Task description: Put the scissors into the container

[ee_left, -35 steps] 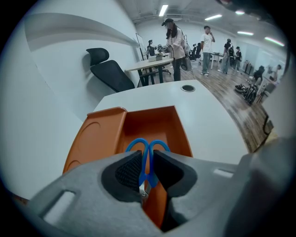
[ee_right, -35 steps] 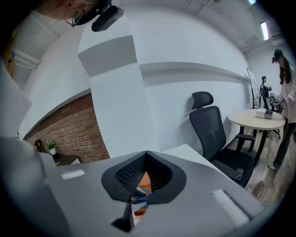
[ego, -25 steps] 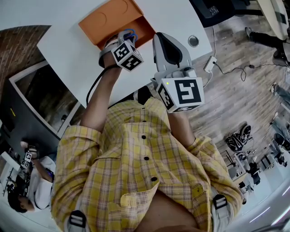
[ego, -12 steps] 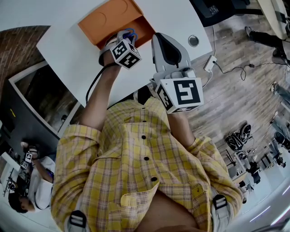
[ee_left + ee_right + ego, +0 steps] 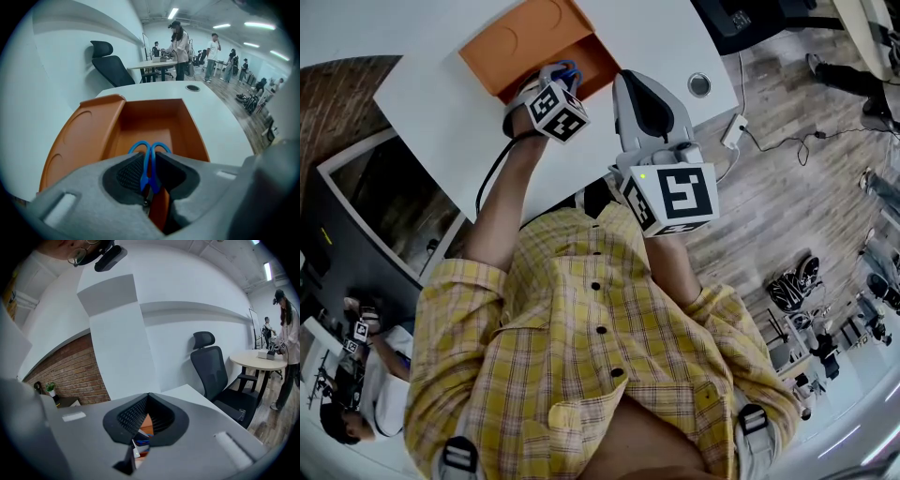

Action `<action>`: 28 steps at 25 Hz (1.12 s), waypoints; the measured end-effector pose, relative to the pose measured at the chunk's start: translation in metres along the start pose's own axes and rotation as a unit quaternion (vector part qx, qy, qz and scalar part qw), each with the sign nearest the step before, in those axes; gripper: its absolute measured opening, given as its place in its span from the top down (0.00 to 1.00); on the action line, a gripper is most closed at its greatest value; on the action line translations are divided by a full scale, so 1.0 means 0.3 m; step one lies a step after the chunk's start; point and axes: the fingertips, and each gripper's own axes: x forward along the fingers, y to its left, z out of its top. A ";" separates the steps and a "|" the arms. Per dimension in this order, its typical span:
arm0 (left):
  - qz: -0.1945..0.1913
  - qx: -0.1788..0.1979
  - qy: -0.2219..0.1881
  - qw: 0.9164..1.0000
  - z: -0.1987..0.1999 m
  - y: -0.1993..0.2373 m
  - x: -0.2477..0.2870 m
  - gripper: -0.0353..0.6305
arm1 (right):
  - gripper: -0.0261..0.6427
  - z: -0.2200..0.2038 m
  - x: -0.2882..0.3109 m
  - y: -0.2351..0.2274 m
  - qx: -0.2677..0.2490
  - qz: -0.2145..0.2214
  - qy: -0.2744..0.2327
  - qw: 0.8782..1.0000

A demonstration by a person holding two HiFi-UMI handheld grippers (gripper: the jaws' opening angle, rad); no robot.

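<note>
Left gripper (image 5: pixel 149 180) clamped on scissors (image 5: pixel 150 152), blue handles over container (image 5: pixel 152 112); lower well inside before releasing, clear of near wall. Right gripper (image 5: pixel 148 404) jaws together, empty, short of container

The person wears a yellow plaid shirt (image 5: pixel 581 375) with dark buttons (image 5: pixel 603 328) and sleeves (image 5: pixel 459 291) rolled at the elbows. The grey left tool (image 5: pixel 560 73) and right tool (image 5: pixel 630 82) each bear a white cube with black square markers. A black cable (image 5: pixel 494 176) runs from the left one. A green light (image 5: pixel 644 174) glows on the right cube.
</note>
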 end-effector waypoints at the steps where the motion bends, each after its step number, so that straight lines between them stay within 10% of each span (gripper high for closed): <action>1: 0.000 0.000 0.000 1.000 -0.003 -0.001 0.000 0.82 | 0.95 -0.003 -0.002 -0.001 0.001 -0.001 0.000 1.000; 28: 0.006 -0.006 0.005 1.000 0.007 -0.004 0.013 0.82 | 0.95 0.017 -0.031 -0.018 0.002 -0.001 -0.005 1.000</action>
